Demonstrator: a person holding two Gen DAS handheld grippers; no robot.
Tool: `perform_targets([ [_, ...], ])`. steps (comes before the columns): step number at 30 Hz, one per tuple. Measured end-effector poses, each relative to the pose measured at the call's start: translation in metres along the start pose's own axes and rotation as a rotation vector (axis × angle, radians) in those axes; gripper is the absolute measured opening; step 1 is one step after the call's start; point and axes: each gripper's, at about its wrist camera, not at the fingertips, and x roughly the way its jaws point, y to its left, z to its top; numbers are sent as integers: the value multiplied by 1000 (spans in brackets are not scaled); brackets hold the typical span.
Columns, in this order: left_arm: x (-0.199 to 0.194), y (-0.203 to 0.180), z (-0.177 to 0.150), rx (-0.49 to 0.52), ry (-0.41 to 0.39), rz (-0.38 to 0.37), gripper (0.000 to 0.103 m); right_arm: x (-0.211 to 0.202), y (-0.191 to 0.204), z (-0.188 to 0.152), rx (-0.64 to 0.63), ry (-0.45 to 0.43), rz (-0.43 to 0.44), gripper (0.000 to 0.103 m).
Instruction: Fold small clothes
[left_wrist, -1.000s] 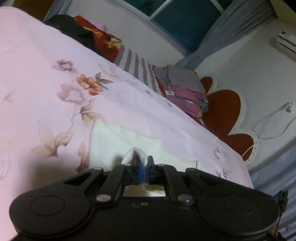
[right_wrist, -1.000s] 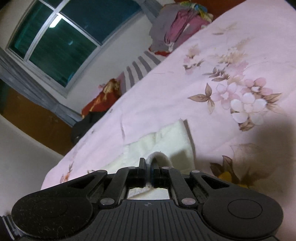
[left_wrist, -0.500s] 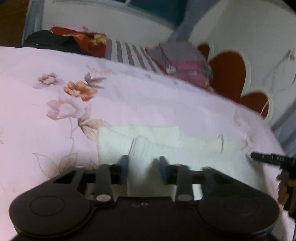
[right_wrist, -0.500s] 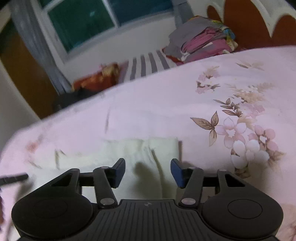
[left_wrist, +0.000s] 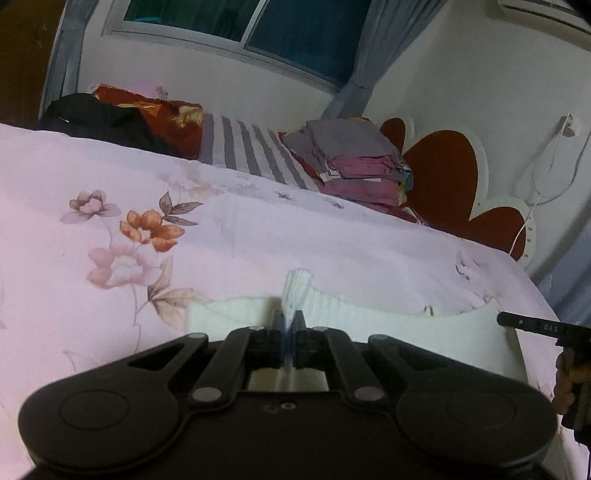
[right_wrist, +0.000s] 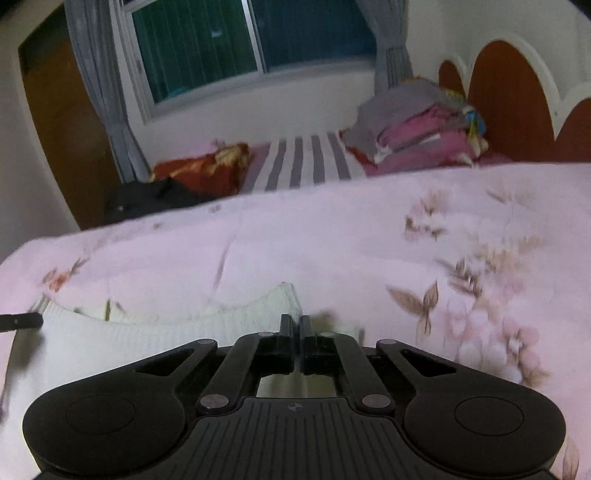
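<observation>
A cream knitted garment (left_wrist: 351, 306) lies flat on a pink floral bedsheet (left_wrist: 258, 236). My left gripper (left_wrist: 290, 317) is shut on a pinch of its far edge, and a tuft of cloth stands up between the fingers. In the right wrist view the same garment (right_wrist: 184, 328) stretches off to the left. My right gripper (right_wrist: 296, 321) is shut at its right corner, jaws together with only a sliver of cloth between them. The right gripper's tip (left_wrist: 524, 324) and the hand holding it (left_wrist: 567, 384) show at the garment's right end. The left gripper's tip (right_wrist: 22, 320) shows at its left end.
A stack of folded clothes (left_wrist: 354, 166) sits at the back right against the red headboard (left_wrist: 443, 173). A striped sheet (left_wrist: 243, 147), a red pillow (left_wrist: 155, 110) and a black bag (left_wrist: 96, 118) line the far side under the window.
Both grippers let go of the cloth, opened, and have shut again on the garment's far edge. Both views have rolled from tilted to level.
</observation>
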Motion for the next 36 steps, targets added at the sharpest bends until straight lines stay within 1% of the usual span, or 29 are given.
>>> perform_targets([
  [2, 8, 0, 2, -2, 21, 19, 3, 11, -1, 3, 13, 40, -17, 1],
  [5, 24, 4, 0, -14, 68, 36, 3, 29, -6, -3, 41, 112, -55, 1],
  [7, 33, 8, -4, -21, 97, 52, 5, 33, -9, -8, 55, 122, -65, 1],
  [8, 36, 9, -5, -26, 98, 56, 7, 36, -11, -10, 65, 128, -70, 1],
  [9, 35, 11, -4, -33, 91, 61, 13, 35, -12, -11, 75, 121, -70, 2],
  [10, 31, 10, -2, -38, 81, 76, 27, 32, -12, -10, 86, 101, -77, 4],
  [11, 22, 6, 0, -16, 45, 125, 34, 27, -12, -9, 88, 84, -97, 28],
  [12, 11, -1, 0, 28, 0, 160, 46, 19, -9, -7, 83, 51, -137, 46],
  [13, 3, -9, -1, 66, -36, 158, 47, 8, -4, -6, 77, 2, -150, 55],
  [14, -1, -18, -3, 81, -44, 122, 47, -2, 2, -6, 76, -38, -98, 54],
  [15, 1, -32, -7, 85, -19, 59, 46, -2, 13, -7, 60, -15, -25, 49],
  [16, 8, -49, -13, 120, 15, 8, 43, 2, 29, -10, 11, 12, 18, 35],
  [17, 14, -67, -20, 168, 38, -19, 43, 8, 48, -15, -57, 43, 62, 30],
  [19, 27, -93, -34, 227, 81, -70, 44, 20, 83, -28, -160, 106, 159, 30],
  [20, 34, -103, -40, 260, 96, -74, 44, 23, 95, -33, -202, 117, 189, 30],
  [21, 39, -106, -44, 283, 105, -60, 45, 25, 106, -39, -248, 114, 206, 30],
  [23, 47, -97, -45, 291, 104, -12, 45, 27, 110, -42, -295, 106, 202, 30],
  [24, 47, -83, -42, 279, 76, 24, 44, 27, 102, -39, -285, 93, 171, 30],
  [25, 46, -68, -39, 246, 64, 44, 35, 29, 88, -34, -262, 78, 91, 30],
  [26, 41, -49, -34, 186, 55, 26, 31, 32, 68, -29, -222, 80, -34, 30],
  [27, 35, -40, -31, 150, 50, 26, 31, 32, 42, -23, -139, 85, -107, 30],
  [28, 33, -35, -29, 141, 49, 38, 31, 30, 27, -18, -80, 87, -115, 30],
  [29, 31, -34, -27, 141, 48, 51, 31, 29, 18, -14, -61, 102, -116, 30],
  [30, 30, -37, -26, 129, 48, 58, 37, 27, 21, -10, -79, 113, -112, 30],
  [31, 26, -42, -26, 118, 41, 62, 49, 22, 26, -8, -94, 103, -130, 30],
  [32, 20, -50, -28, 121, 17, 70, 55, 12, 32, -7, -97, 75, -131, 30],
  [33, 12, -62, -33, 135, -16, 68, 63, 0, 38, -7, -93, 49, -83, 30],
  [34, 6, -72, -38, 144, -29, 50, 64, -5, 49, -10, -90, 42, -31, 30],
  [36, 5, -94, -53, 156, -5, 18, 61, -13, 73, -24, -149, 79, 36, 30],
])
